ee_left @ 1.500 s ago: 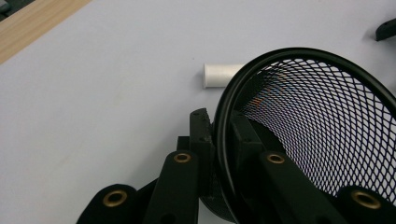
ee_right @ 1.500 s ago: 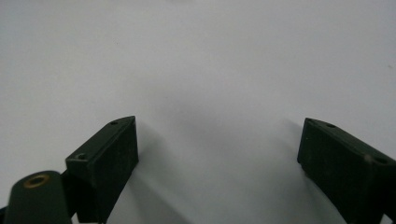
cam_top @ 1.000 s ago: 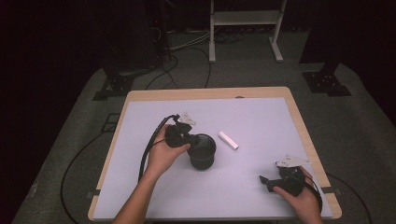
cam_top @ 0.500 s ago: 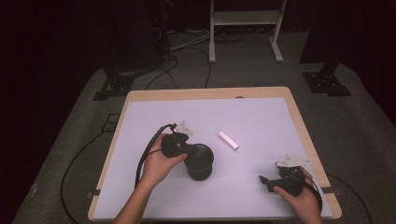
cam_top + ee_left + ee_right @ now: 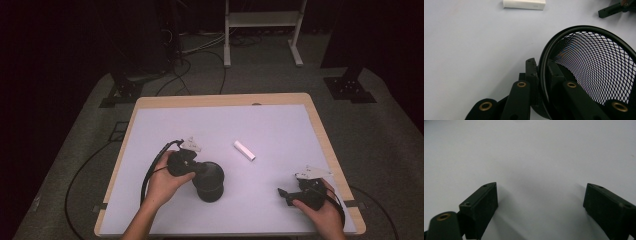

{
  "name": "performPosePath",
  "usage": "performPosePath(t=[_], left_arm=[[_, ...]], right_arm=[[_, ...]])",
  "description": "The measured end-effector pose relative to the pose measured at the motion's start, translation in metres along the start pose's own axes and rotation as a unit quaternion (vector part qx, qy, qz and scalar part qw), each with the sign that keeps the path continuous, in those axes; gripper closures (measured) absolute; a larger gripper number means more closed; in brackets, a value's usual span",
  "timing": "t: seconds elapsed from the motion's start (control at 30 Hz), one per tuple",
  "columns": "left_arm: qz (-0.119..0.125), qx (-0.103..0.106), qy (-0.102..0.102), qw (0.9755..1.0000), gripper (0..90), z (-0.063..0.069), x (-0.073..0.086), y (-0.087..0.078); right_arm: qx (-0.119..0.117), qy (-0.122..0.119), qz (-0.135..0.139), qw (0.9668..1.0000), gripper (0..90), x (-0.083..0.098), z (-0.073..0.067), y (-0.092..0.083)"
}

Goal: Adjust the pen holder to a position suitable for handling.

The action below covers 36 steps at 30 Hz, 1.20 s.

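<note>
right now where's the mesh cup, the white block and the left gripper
mesh cup (image 5: pixel 596 67), left gripper view, on its inner mesh wall
white block (image 5: pixel 244 150), high view, on its top face
left gripper (image 5: pixel 541 65), left gripper view, between the fingertips at the cup's rim

table (image 5: pixel 280 117): wood-edged, pale top
floor cables (image 5: pixel 195 67): dark, behind table
white frame (image 5: pixel 262 20): beyond cables, on floor

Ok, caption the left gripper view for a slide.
Left tool clamped on black wire-mesh cup's rim; white rectangular block beyond.
</note>
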<state>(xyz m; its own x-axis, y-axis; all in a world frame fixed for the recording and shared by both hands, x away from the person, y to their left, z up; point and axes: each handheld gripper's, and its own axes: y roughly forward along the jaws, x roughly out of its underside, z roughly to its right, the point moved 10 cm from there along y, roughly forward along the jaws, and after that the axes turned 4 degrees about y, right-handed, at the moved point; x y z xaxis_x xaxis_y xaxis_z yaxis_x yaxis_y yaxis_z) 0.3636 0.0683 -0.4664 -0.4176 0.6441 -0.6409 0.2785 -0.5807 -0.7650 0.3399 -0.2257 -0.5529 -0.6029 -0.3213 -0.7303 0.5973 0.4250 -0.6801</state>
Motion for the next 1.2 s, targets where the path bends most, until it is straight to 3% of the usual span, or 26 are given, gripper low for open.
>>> performPosePath(t=[0.3, 0.57, 0.83, 1.2], left_arm=[[-0.01, 0.007, 0.0, 0.9999, 82.0, 0.007, 0.008, 0.009], [-0.009, 0.009, -0.006, 0.9999, 79.7, 0.004, 0.009, 0.011], [-0.003, 0.006, 0.003, 1.0, 63.7, 0.003, 0.007, 0.008], [0.022, 0.002, 0.0, 0.9997, 38.1, 0.001, 0.002, -0.006]], right_arm=[[0.0, 0.0, 0.0, 1.0, 11.3, 0.0, 0.0, 0.0], [0.0, 0.0, 0.0, 1.0, 11.3, 0.0, 0.0, 0.0], [0.0, 0.0, 0.0, 1.0, 11.3, 0.0, 0.0, 0.0], [0.0, 0.0, 0.0, 1.0, 11.3, 0.0, 0.0, 0.0]])
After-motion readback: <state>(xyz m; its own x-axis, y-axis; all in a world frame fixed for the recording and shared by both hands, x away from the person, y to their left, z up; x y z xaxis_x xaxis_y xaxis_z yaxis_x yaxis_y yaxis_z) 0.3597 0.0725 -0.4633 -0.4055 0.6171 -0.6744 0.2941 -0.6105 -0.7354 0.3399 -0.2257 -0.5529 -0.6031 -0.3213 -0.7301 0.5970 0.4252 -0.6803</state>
